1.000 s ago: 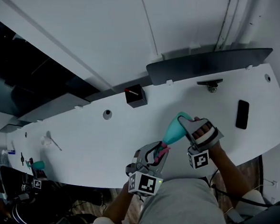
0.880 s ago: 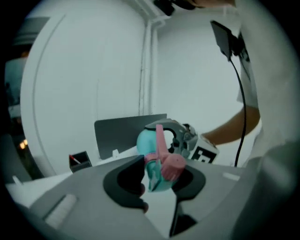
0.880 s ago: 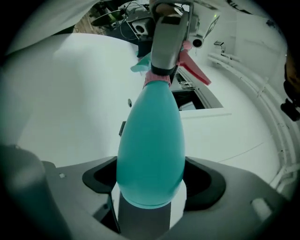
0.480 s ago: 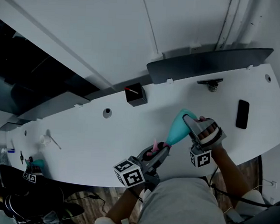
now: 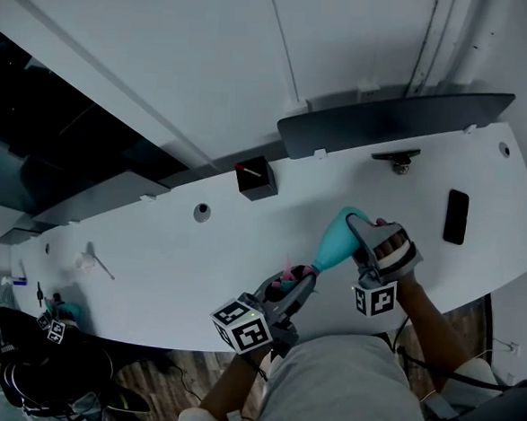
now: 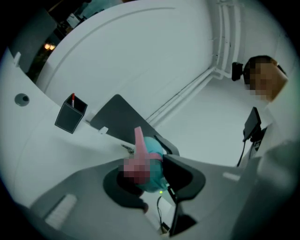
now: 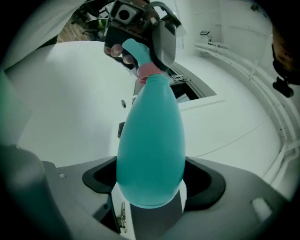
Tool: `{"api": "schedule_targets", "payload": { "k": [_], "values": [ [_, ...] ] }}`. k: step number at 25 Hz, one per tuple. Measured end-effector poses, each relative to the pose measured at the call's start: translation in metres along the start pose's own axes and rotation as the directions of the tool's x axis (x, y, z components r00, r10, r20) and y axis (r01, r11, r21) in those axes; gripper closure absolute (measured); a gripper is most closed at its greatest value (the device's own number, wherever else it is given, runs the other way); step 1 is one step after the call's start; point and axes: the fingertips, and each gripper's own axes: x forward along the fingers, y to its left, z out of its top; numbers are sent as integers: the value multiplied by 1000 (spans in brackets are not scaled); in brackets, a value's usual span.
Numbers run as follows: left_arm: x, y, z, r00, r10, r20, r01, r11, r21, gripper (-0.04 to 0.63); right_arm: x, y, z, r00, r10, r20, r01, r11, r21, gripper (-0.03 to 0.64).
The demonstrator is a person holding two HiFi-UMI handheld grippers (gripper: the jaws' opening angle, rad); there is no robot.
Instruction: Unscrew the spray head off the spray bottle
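Observation:
A teal spray bottle (image 5: 335, 242) is held in the air over the near edge of the white table (image 5: 151, 269), tilted with its neck pointing down-left. My right gripper (image 5: 367, 242) is shut on the bottle's fat base (image 7: 150, 140), which fills the space between both pads. The pink spray head (image 5: 288, 275) sits at the bottle's neck (image 7: 149, 70). My left gripper (image 5: 287, 289) is shut on the spray head (image 6: 139, 157), its marker cube turned to the lower left. In the left gripper view the teal bottle (image 6: 155, 151) shows just behind the pink lever.
A black pen box (image 5: 255, 178) stands on the table's far side. A dark phone (image 5: 457, 215) lies at the right. A dark grey panel (image 5: 396, 120) runs along the back edge, with a small clamp (image 5: 395, 158) below it. A cable hole (image 5: 202, 213) is left of the box.
My left gripper has rolled about the spray head, and its marker cube swung from below to the lower left. The right gripper and the bottle stayed almost still.

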Motion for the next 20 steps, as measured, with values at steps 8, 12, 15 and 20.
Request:
{"api": "schedule_targets", "payload": {
  "k": [8, 12, 15, 20],
  "values": [
    [-32, -1, 11, 997, 75, 21, -77, 981, 176, 472, -4, 13, -43, 990, 88, -111, -48, 944, 327, 193],
    [-58, -2, 19, 994, 98, 51, -107, 973, 204, 472, -13, 19, -63, 979, 135, -152, -32, 841, 539, 193],
    [-80, 0, 24, 988, 129, 80, -145, 963, 227, 472, -21, 19, -73, 973, 158, -170, 4, 721, 693, 193],
    [-95, 25, 19, 960, 250, 129, -279, 907, 314, 472, -29, 1, -46, 990, 120, -78, 19, 432, 902, 193]
  ]
}}
